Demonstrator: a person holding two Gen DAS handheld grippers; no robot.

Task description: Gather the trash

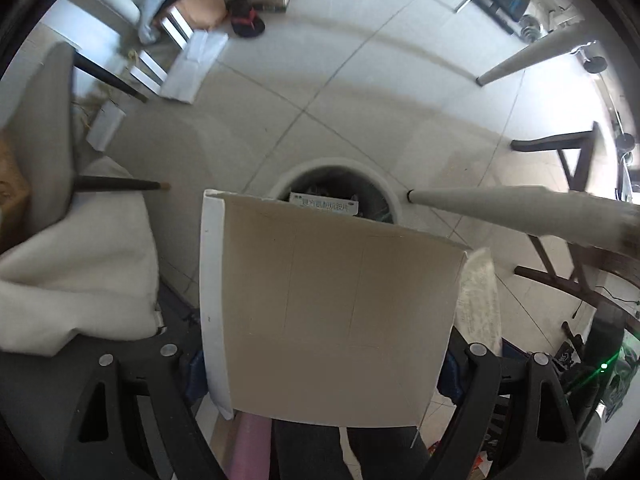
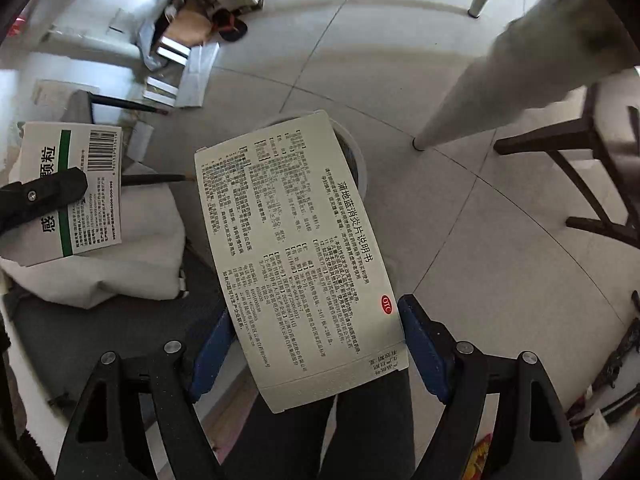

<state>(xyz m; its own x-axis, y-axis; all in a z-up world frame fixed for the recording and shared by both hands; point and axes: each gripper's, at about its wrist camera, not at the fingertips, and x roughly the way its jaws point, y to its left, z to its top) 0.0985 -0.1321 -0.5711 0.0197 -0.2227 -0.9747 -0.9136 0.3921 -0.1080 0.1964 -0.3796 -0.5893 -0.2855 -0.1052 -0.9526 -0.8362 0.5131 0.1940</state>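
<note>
My left gripper (image 1: pixel 320 364) is shut on a flattened medicine box (image 1: pixel 332 312), its plain brown inner side facing the camera, held just above and in front of a round white trash bin (image 1: pixel 394 196) on the floor. A printed carton lies inside the bin. The same box shows its green-striped printed side in the right wrist view (image 2: pixel 68 188), with a left finger (image 2: pixel 44 196) across it. My right gripper (image 2: pixel 316 344) is shut on a printed medicine carton (image 2: pixel 296 248) held over the bin (image 2: pixel 358 160), which is mostly hidden behind it.
A white cushion (image 1: pixel 80 256) lies on a chair at the left. Grey table legs (image 1: pixel 500 204) and dark wooden furniture legs (image 1: pixel 576 152) stand right of the bin. White boxes and clutter (image 1: pixel 192 60) lie on the tiled floor at the far left.
</note>
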